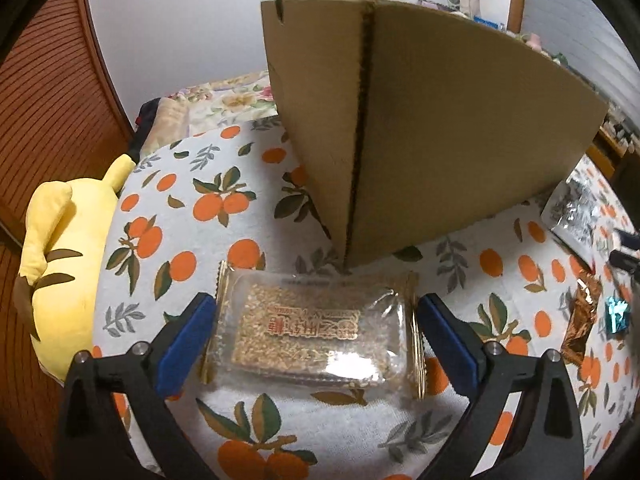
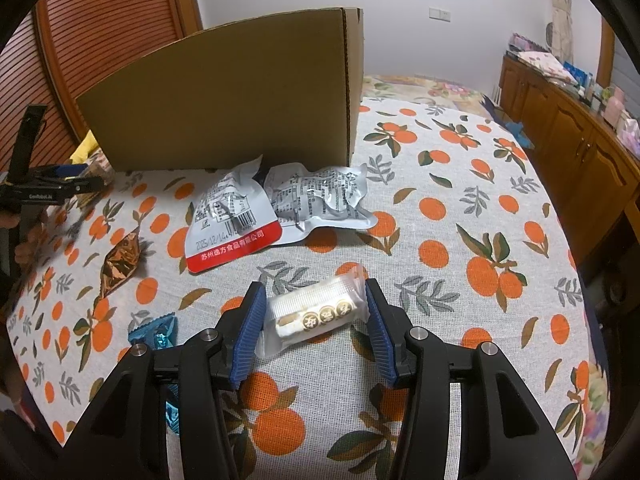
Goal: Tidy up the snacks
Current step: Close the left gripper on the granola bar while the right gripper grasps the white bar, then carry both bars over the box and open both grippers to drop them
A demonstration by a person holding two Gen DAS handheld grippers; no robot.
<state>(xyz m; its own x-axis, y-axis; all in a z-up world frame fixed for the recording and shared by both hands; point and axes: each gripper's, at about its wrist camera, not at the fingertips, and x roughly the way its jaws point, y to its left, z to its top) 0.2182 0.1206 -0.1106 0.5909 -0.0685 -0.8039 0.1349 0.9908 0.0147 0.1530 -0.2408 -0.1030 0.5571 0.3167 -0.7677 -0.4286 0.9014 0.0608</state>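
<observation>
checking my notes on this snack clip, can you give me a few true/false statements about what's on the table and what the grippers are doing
1. The left gripper is clamped shut on a blue candy. False: its jaws stand wide, straddling the sesame bar packet.
2. The right gripper has a white wrapped roll between its fingers. True.
3. The cardboard box lies flattened. False: it stands upright.
4. Two silver pouches lie in front of the box. True.
5. The tablecloth shows oranges. True.

We see a white cloth (image 2: 440, 240) printed with orange fruit, a plain brown box (image 2: 240, 100), and a yellow plush (image 1: 68, 248) at left.
</observation>
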